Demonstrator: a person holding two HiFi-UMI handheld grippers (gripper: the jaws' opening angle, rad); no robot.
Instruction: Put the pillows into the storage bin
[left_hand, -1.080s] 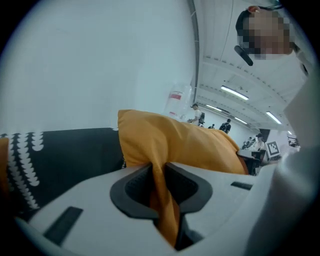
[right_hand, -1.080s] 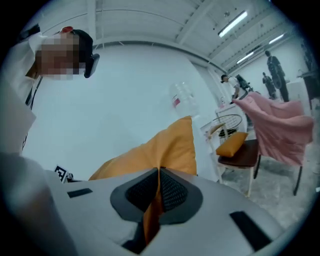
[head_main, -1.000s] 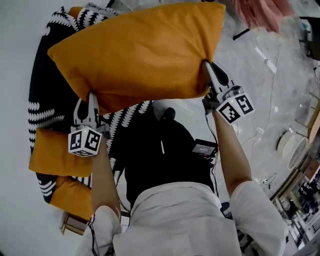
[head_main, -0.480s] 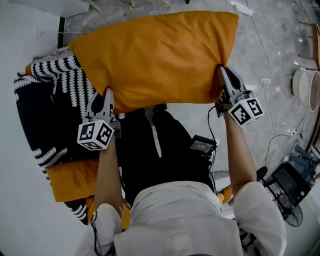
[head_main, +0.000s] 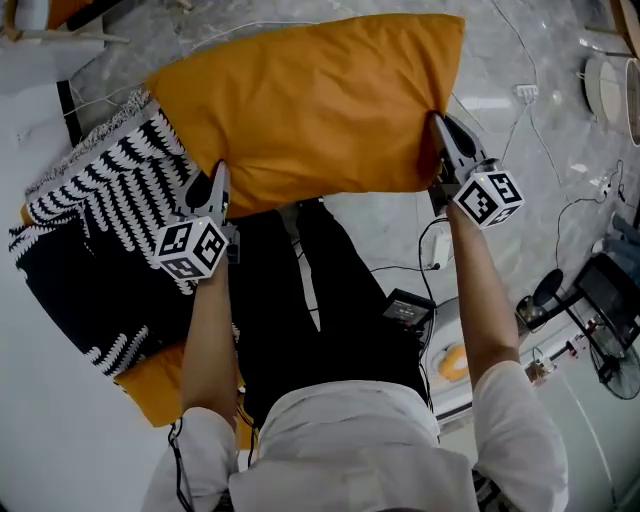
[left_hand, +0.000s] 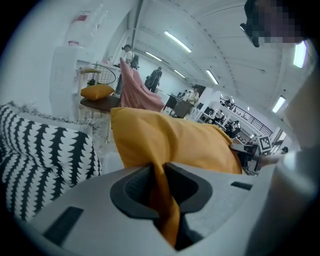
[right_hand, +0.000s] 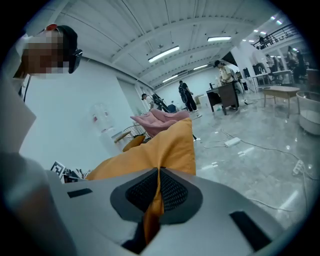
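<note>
The left gripper is clamped on a pinched fold of cloth at the lower left corner of the orange pillow, and its own view shows that fold squeezed between the two pads. The right gripper is closed just as firmly on the lower right corner, with a thin tongue of orange fabric caught in its jaws. Between them the pillow hangs stretched across the upper middle of the head view, held in the air above the grey marbled floor and touching nothing else. It looks plump and soft, plain orange, smooth across its face and creased only where it is gripped. A black-and-white patterned pillow lies at the left of the frame, and a second orange pillow peeks out at the lower left beside the person's arm. The step in hand appears to be the carry. No storage bin can be made out in any view, so the next move likely calls for bringing the pillow over the bin's opening, lowering it level, and releasing both corners together so that it drops in flat.
</note>
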